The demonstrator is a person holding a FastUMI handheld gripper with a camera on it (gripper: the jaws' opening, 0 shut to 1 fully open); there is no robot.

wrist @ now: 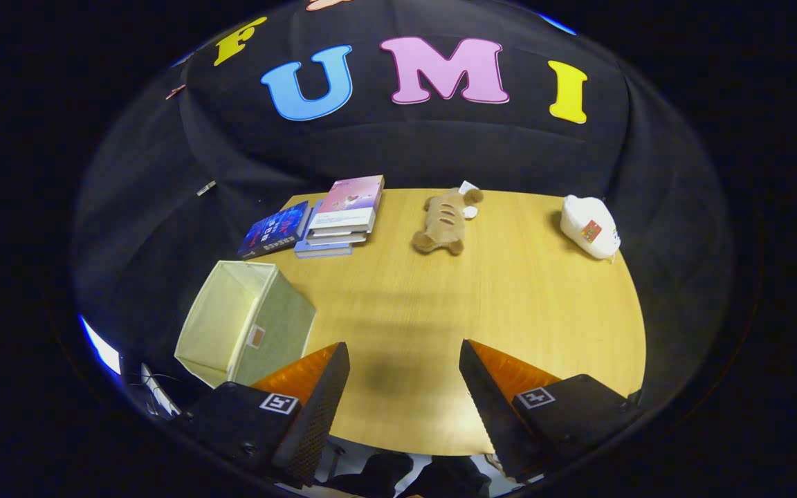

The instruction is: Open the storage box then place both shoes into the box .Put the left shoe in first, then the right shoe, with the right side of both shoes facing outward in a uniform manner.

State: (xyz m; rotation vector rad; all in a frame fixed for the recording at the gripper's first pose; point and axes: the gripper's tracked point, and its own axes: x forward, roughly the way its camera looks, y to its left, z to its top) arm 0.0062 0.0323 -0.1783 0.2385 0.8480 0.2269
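I am making out no readable words: the covers of the books (329,218) at my eleven o'clock are showing print too small to read, the white bag (589,227) at one o'clock is carrying a blurred red label, and my open fingers (315,387) are bearing square markers.

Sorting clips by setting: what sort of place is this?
Probably a staged recording booth: black cloth wall behind a wooden table set with a stack of books, a plush toy, an open fabric storage box. Tool open.

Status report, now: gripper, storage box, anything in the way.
Gripper open, holding nothing, over bare table. Storage box open-topped, beside one finger. Books, plush toy, white bag beyond, not blocking.
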